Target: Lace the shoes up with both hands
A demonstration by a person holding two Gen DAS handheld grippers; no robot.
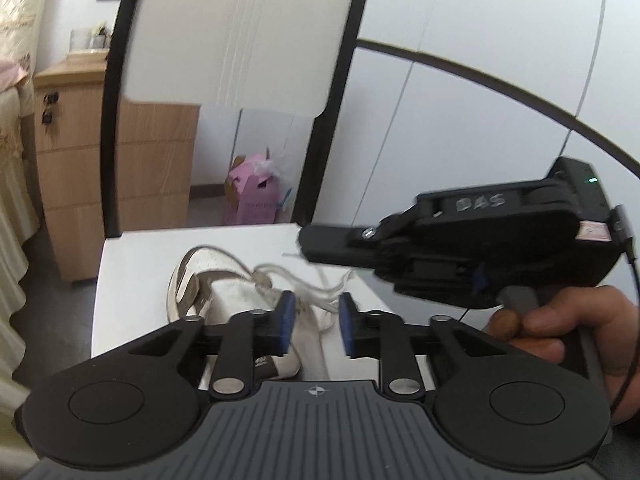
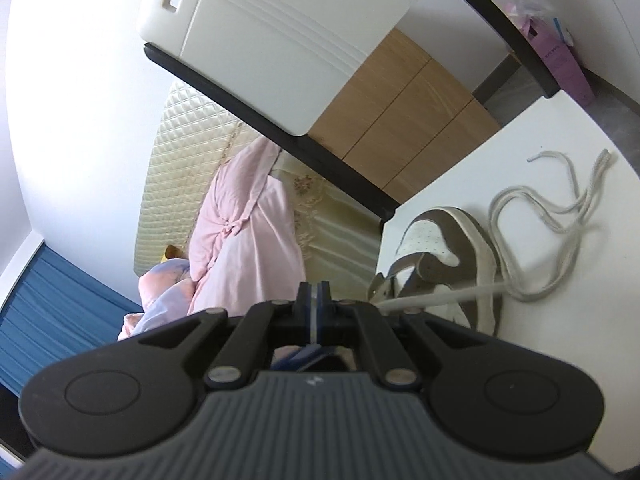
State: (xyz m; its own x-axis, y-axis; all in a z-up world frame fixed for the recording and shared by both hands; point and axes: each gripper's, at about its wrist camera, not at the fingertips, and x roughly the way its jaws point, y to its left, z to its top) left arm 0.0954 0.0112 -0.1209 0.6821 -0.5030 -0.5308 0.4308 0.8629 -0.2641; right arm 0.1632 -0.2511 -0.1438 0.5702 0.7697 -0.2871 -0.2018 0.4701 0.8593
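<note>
A white and brown shoe (image 1: 236, 296) lies on the white table (image 1: 160, 248), just ahead of my left gripper (image 1: 316, 320). That gripper is open, and loose strands of the pale shoelace (image 1: 308, 284) cross the gap beyond its blue pads without touching them. My right gripper (image 1: 308, 242), held by a hand (image 1: 560, 328), reaches in from the right above the shoe, with a short lace end sticking out at its tip. In the right wrist view this gripper (image 2: 316, 296) is shut on the lace. A taut strand runs to the shoe (image 2: 440, 240), and the rest of the lace (image 2: 540, 216) loops on the table.
A white chair back with a black frame (image 1: 240, 32) stands behind the table. A wooden drawer cabinet (image 1: 80, 160) is at the left and a pink box (image 1: 252, 196) sits on the floor. A bed with pink bedding (image 2: 248, 240) lies past the table edge (image 2: 384, 216).
</note>
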